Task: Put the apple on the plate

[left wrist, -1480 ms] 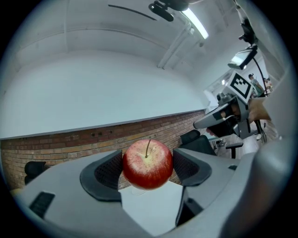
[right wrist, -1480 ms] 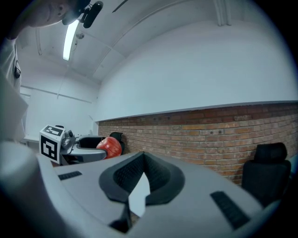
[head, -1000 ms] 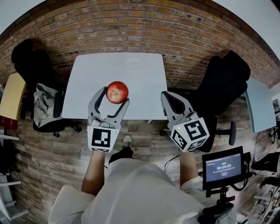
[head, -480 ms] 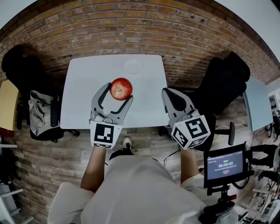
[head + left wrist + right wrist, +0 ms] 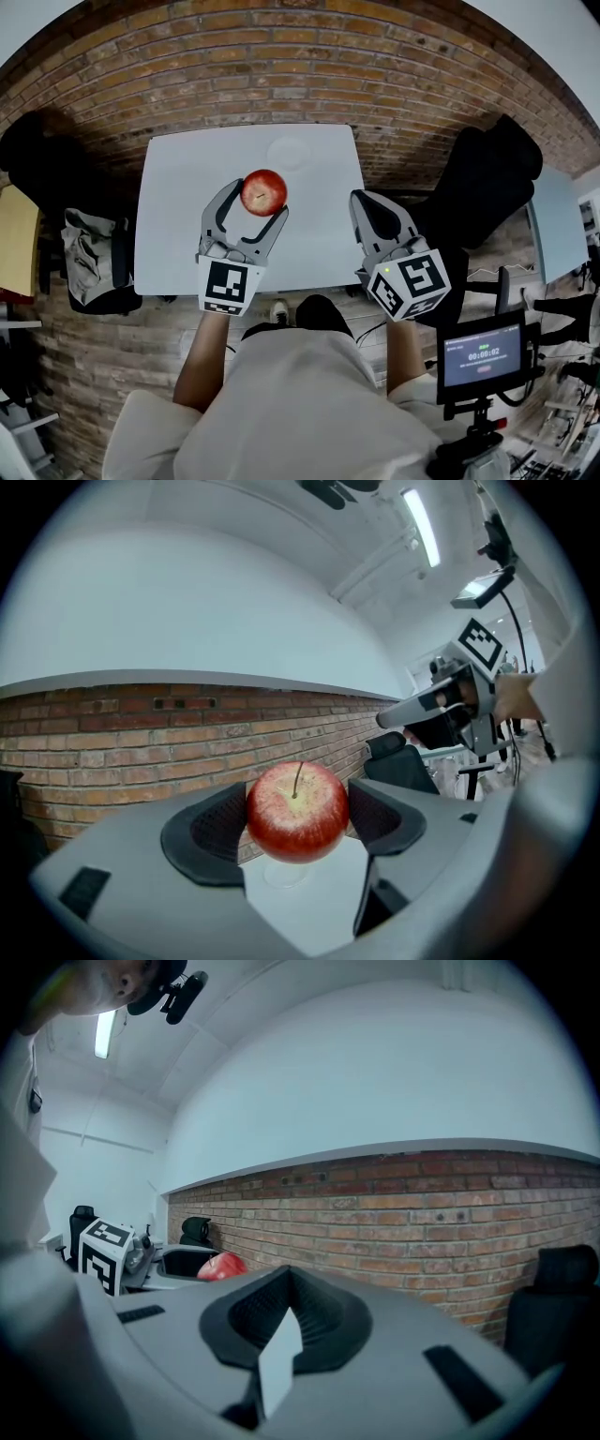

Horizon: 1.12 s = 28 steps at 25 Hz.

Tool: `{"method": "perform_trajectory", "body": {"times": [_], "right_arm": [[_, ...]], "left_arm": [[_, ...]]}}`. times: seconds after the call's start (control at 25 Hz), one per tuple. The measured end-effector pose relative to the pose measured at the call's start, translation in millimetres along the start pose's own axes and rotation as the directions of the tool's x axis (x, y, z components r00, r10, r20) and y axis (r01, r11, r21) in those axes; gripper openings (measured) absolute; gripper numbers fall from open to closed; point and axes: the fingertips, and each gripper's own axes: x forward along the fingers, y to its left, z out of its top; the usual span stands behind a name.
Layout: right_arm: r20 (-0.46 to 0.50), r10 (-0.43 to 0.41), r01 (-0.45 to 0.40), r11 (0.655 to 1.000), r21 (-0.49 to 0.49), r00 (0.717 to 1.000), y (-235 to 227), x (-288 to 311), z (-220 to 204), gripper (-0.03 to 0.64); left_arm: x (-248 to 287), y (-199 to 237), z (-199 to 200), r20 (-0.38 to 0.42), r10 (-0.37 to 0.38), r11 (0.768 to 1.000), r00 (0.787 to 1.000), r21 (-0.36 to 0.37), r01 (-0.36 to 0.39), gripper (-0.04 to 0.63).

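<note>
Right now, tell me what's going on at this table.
A person holds a two-jaw gripper in each hand. The left gripper is shut on a red apple, held above the white table, short of the plate near the table's far edge. The right gripper is shut and empty, off to the side.

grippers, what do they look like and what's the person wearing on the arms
Left gripper and right gripper: light grey plastic, curved jaws with black ribbed pads. Each carries a white cube with black square markers. The person wears a pale short-sleeved top.
</note>
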Motion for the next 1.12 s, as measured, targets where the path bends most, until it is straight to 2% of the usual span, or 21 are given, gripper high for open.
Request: {"method": "perform_trajectory", "body": {"times": [0.32,0.56,1.12], "right_arm": [[-0.009,-0.013,0.013,1.0,0.02,1.0,-22.7,32.4,0.9,0.003],[-0.033,-0.007,0.008,0.999,0.033,0.999,-21.0,48.7,-4.6,0.003],[-0.098,-0.006,0.013,0.997,0.08,0.995,-85.0,107.5,-38.4,0.003]], "left_arm": [[40.9,18.9,-15.5,-0.039,-0.027,1.0,0.999,-0.015,0.026,0.347],[54.2,32.8,-25.9,-0.065,-0.032,0.999,0.997,-0.02,0.031,0.346],[162.8,46.7,-79.4,-0.164,-0.079,0.997,0.983,-0.036,0.074,0.347]]}}
